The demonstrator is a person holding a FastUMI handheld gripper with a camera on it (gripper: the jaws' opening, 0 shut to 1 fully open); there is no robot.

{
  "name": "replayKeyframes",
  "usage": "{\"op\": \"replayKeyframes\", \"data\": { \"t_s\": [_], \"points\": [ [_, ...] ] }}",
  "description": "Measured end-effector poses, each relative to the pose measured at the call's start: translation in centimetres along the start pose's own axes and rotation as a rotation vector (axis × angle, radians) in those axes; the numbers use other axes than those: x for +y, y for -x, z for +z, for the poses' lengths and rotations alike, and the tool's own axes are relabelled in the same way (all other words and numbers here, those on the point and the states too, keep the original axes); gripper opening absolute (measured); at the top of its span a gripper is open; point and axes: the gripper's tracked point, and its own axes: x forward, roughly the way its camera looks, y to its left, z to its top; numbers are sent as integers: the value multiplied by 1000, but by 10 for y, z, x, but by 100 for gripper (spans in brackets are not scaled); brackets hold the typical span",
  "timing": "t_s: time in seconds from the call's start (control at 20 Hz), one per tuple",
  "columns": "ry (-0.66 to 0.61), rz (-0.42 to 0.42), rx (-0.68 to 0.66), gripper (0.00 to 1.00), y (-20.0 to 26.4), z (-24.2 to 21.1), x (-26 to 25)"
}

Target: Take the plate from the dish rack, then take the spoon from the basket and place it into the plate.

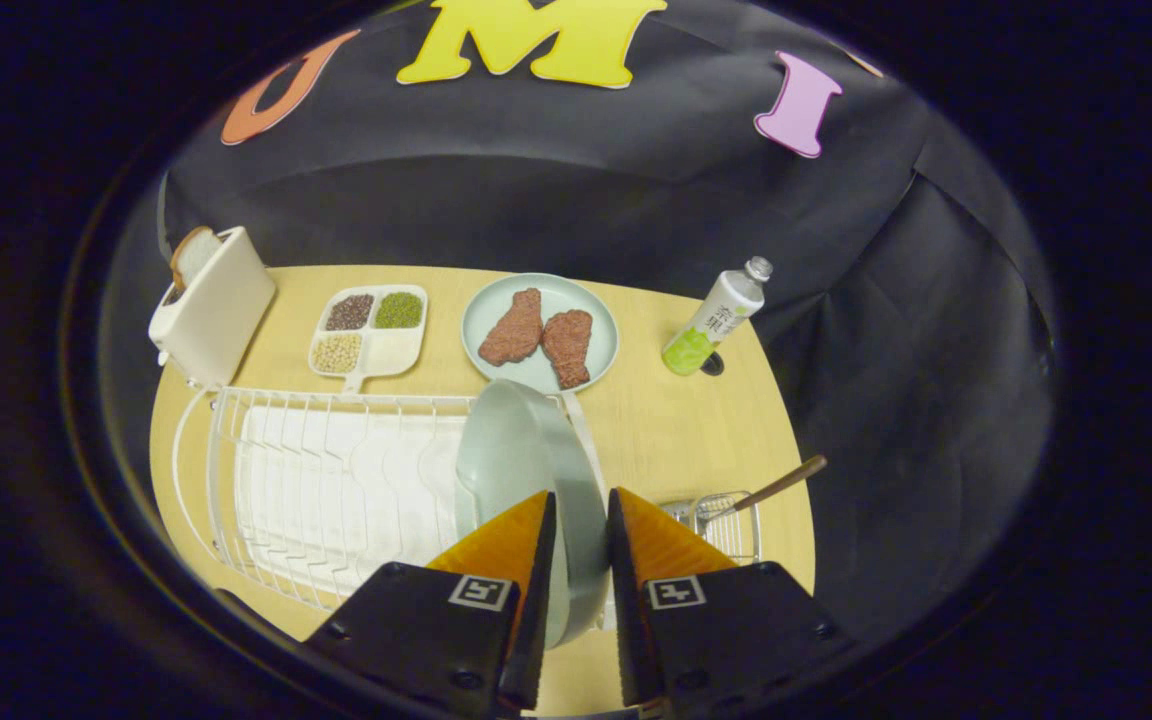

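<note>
1. The tool (581, 500) is narrowed around the plate (521, 450), one finger on each side of its rim; whether both press on it I cannot tell.
2. The plate stands on edge at the right end of the rack (326, 490), on the bench (676, 430).
3. Right of the plate, a spoon (776, 487) leans out of the basket (726, 520), just beyond the right finger.

The bottle (718, 322) carries a label whose print is too small to read.
</note>
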Motion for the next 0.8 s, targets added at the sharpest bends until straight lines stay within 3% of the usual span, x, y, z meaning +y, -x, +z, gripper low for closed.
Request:
{"op": "replayKeyframes", "data": {
  "t_s": [0.05, 0.45, 0.65, 0.8],
  "points": [
    [10, -33, 3, 27, 3, -2, 0],
    [54, -257, -57, 18, 31, 1, -10],
    [37, -298, -120, 18, 50, 6, -15],
    [24, -256, -133, 18, 63, -3, -13]
  ]
}}
